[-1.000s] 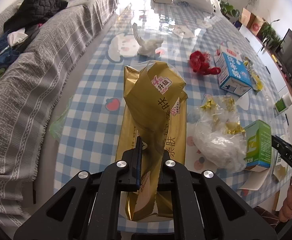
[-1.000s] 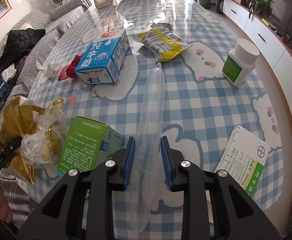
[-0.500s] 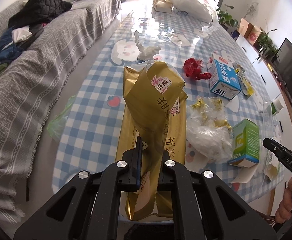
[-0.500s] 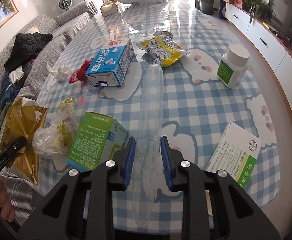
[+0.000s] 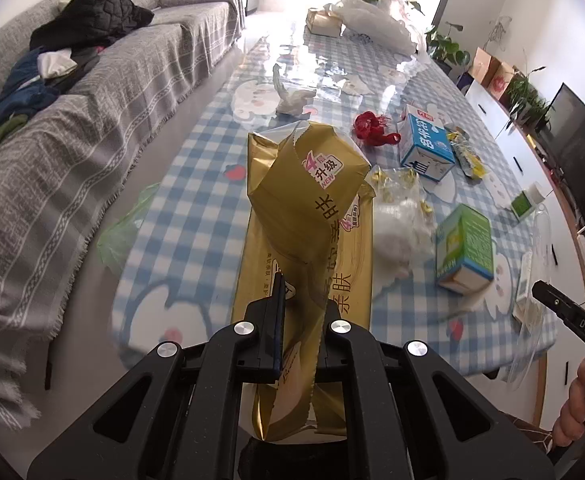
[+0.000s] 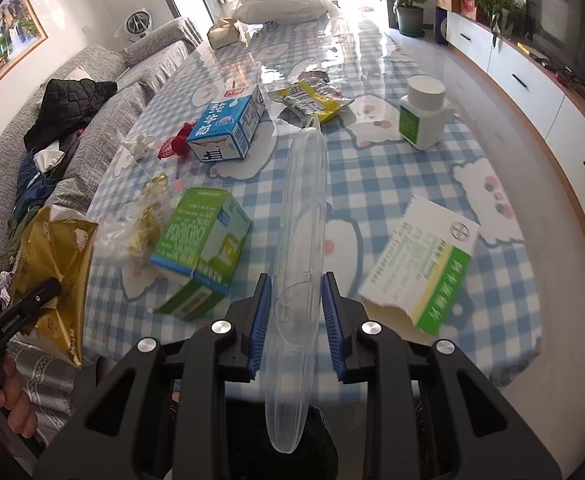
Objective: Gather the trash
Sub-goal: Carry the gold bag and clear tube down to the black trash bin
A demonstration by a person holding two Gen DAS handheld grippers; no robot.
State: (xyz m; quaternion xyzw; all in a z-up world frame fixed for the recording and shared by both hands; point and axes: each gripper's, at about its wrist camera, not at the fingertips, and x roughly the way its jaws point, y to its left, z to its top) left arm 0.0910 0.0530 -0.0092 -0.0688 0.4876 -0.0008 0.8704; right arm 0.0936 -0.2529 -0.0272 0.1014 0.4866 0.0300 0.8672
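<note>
My left gripper [image 5: 298, 300] is shut on a gold tissue wrapper [image 5: 308, 200], held above the near end of the checked table; the wrapper also shows in the right wrist view [image 6: 52, 256]. My right gripper [image 6: 294, 292] is shut on a long clear plastic case [image 6: 302, 208], held above the table's near edge. On the table lie a blue milk carton [image 6: 226, 128], a green box [image 6: 200, 244], a clear bag with gold wrappers [image 5: 400, 208], red netting [image 5: 370, 128], a yellow snack packet [image 6: 312, 100], a white pill bottle [image 6: 422, 114] and a green-and-white medicine box [image 6: 424, 260].
A crumpled white tissue [image 5: 292, 94] lies farther up the table. A white bag [image 6: 284, 2] and a tissue box [image 6: 224, 32] sit at the far end. A grey sofa [image 5: 72, 120] with clothes runs along the left. White cabinets [image 6: 532, 92] line the right.
Both grippers have pulled back and risen from the table, still holding the gold wrapper and the clear case. The table items look farther away.
</note>
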